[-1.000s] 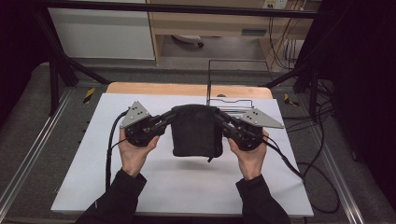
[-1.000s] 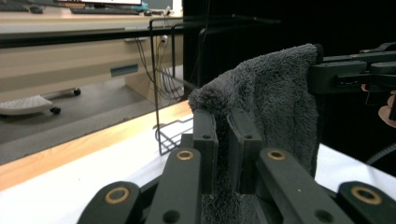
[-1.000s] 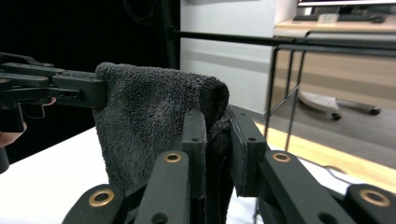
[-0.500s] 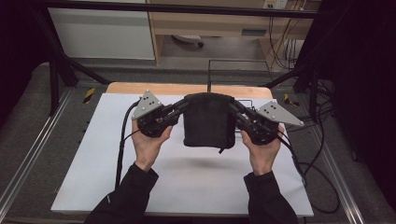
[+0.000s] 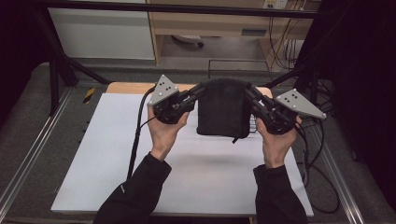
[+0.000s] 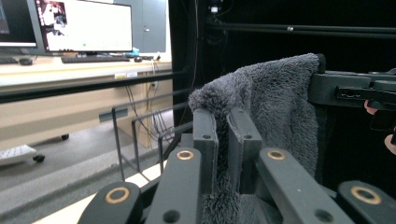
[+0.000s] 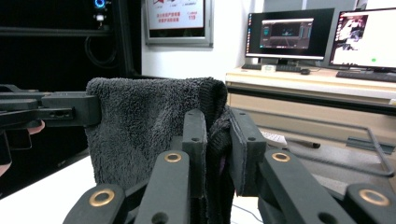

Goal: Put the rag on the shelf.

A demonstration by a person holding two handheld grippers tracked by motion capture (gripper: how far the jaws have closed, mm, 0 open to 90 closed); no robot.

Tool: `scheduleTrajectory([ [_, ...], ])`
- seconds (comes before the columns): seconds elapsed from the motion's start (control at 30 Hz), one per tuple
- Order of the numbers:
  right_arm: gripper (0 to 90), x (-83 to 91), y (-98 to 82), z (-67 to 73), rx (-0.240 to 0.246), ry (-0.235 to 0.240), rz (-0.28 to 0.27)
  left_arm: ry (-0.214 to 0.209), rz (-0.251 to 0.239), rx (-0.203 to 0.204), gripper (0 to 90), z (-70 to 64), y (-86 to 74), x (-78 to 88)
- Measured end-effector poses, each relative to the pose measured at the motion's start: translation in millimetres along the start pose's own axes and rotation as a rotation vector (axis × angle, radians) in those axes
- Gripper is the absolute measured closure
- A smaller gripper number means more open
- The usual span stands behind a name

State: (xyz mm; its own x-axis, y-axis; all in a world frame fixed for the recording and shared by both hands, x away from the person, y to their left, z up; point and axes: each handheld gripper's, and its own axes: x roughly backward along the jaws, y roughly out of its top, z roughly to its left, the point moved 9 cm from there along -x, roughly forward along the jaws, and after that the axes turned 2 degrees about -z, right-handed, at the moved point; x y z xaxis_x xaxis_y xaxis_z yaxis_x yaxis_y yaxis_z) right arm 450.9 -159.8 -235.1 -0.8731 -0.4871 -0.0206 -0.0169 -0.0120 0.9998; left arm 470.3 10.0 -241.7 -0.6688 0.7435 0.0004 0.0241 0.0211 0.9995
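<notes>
A dark grey fluffy towel (image 5: 222, 109) hangs folded in the air above the white table (image 5: 107, 154), held by its top two corners. My left gripper (image 5: 201, 88) is shut on the top left corner and my right gripper (image 5: 249, 92) on the top right one. In the left gripper view the jaws (image 6: 224, 116) pinch the towel's (image 6: 275, 102) edge, with the other gripper (image 6: 345, 88) at its far corner. The right gripper view has its jaws (image 7: 217, 119) clamped on the towel (image 7: 140, 121), and the left gripper (image 7: 70, 109) holds the opposite end.
A black wire rack (image 5: 233, 63) stands at the table's far edge, just behind the towel. Cables (image 5: 137, 135) trail from both grippers across the table. Desks with monitors (image 7: 289, 32) stand beyond the table.
Both hands have carried the towel upward and toward the far edge of the table, closer to the wire rack. The grips on its corners are unchanged.
</notes>
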Motion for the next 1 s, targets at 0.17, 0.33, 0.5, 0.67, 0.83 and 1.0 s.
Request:
scheduleTrajectory([
  [0.17,78.5,-0.3,12.2,-8.6,0.003,-0.02,-0.022,-0.005,-0.019,-0.006,82.5,-1.3,11.1,-10.5],
  [0.33,78.6,-3.2,28.9,-19.8,0.005,-0.041,-0.045,-0.008,-0.038,-0.007,82.5,-1.4,26.7,-24.3],
  [0.5,78.6,-6.1,46.9,-30.9,0.017,-0.061,-0.064,-0.006,-0.057,-0.02,82.5,-2.8,45.7,-35.8],
  [0.67,78.7,-8.9,64.1,-42.8,0.022,-0.077,-0.083,-0.004,-0.067,-0.031,82.5,-3.6,63.0,-48.2],
  [0.83,78.7,-13.3,78.9,-52.3,0.029,-0.088,-0.099,0.002,-0.072,-0.04,82.5,-3.4,78.0,-58.2],
  [1.0,78.7,-20.2,92.6,-62.1,0.032,-0.095,-0.107,0.012,-0.075,-0.039,82.6,1.8,92.1,-69.0],
])
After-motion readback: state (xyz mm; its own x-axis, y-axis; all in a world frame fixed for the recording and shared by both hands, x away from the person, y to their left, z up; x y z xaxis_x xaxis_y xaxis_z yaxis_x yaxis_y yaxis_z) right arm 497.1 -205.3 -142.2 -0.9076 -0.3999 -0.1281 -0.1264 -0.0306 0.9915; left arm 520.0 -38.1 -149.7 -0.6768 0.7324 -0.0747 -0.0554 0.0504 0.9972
